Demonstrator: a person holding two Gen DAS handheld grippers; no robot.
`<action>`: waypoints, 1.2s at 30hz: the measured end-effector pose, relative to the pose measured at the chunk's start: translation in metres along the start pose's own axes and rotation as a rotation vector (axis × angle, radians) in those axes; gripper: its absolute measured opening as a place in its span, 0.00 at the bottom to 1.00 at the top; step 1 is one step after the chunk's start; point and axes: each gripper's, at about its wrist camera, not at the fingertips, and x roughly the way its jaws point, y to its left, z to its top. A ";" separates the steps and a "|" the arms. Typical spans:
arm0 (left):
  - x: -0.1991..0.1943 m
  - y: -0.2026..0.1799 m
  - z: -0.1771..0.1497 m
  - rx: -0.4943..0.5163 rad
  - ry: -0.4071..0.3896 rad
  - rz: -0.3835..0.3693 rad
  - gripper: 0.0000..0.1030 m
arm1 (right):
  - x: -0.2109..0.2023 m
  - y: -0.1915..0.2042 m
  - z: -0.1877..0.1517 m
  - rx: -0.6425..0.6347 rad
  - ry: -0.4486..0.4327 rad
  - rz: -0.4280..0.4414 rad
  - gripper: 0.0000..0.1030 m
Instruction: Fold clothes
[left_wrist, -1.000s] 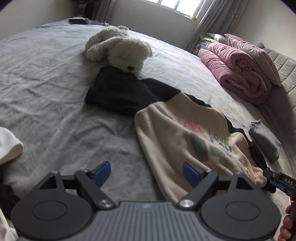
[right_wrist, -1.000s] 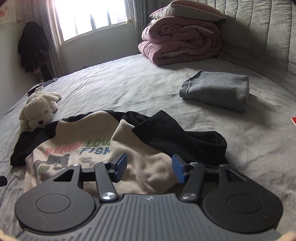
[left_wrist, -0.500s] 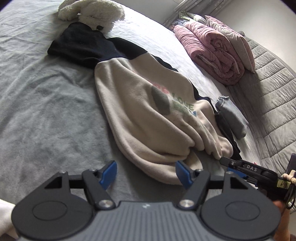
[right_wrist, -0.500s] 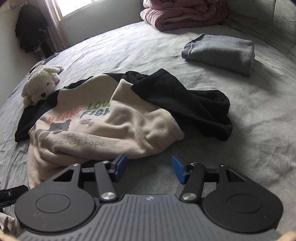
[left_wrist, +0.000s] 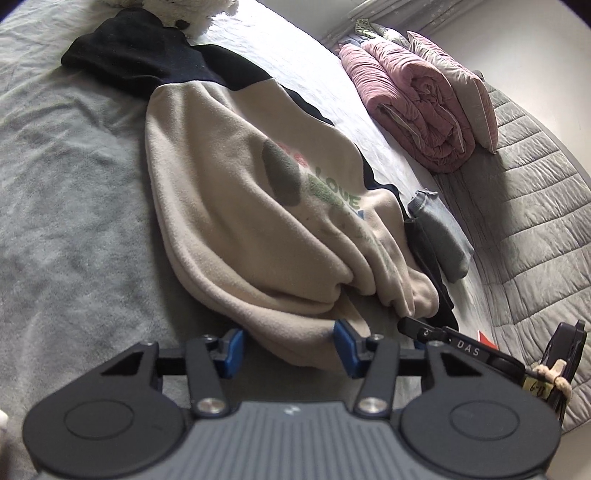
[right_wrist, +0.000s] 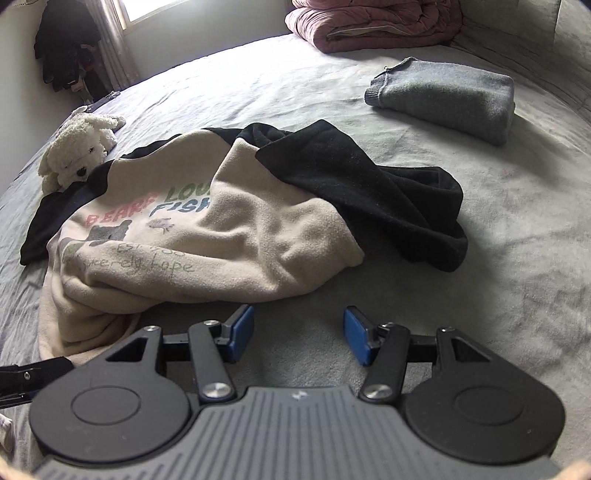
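A beige sweatshirt (left_wrist: 236, 192) with black sleeves and a coloured print lies crumpled on the grey bed (left_wrist: 66, 206). My left gripper (left_wrist: 289, 349) is at its near hem. A bulge of the beige hem sits between the blue pads while the jaws are closing, and a small gap still shows at the left pad. In the right wrist view the sweatshirt (right_wrist: 229, 236) lies ahead and to the left. My right gripper (right_wrist: 299, 334) stands open over bare sheet just short of the hem, with nothing between its fingers. One of its fingers (left_wrist: 417, 328) shows beside the hem's right corner.
A white plush dog (right_wrist: 74, 155) lies by the far black sleeve. A folded grey garment (right_wrist: 443, 99) sits to the right, with a rolled pink quilt (left_wrist: 413, 107) and a pillow (left_wrist: 461, 88) behind it. A quilted grey headboard (left_wrist: 535, 221) lines the right side. Dark clothes (right_wrist: 62, 48) hang by the window.
My left gripper has come forward and down onto the sweatshirt's hem, and its jaws have narrowed. The right gripper has tipped down toward the bed, its jaws unchanged.
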 end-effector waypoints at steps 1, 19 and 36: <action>-0.001 0.002 0.001 -0.023 -0.004 -0.011 0.48 | 0.000 0.000 0.000 0.006 0.000 0.009 0.56; -0.024 -0.004 0.008 0.055 -0.087 0.008 0.05 | 0.010 -0.004 0.017 0.185 -0.078 0.159 0.38; -0.091 -0.008 0.031 0.175 -0.317 -0.023 0.04 | -0.026 0.016 0.051 0.098 -0.396 0.113 0.05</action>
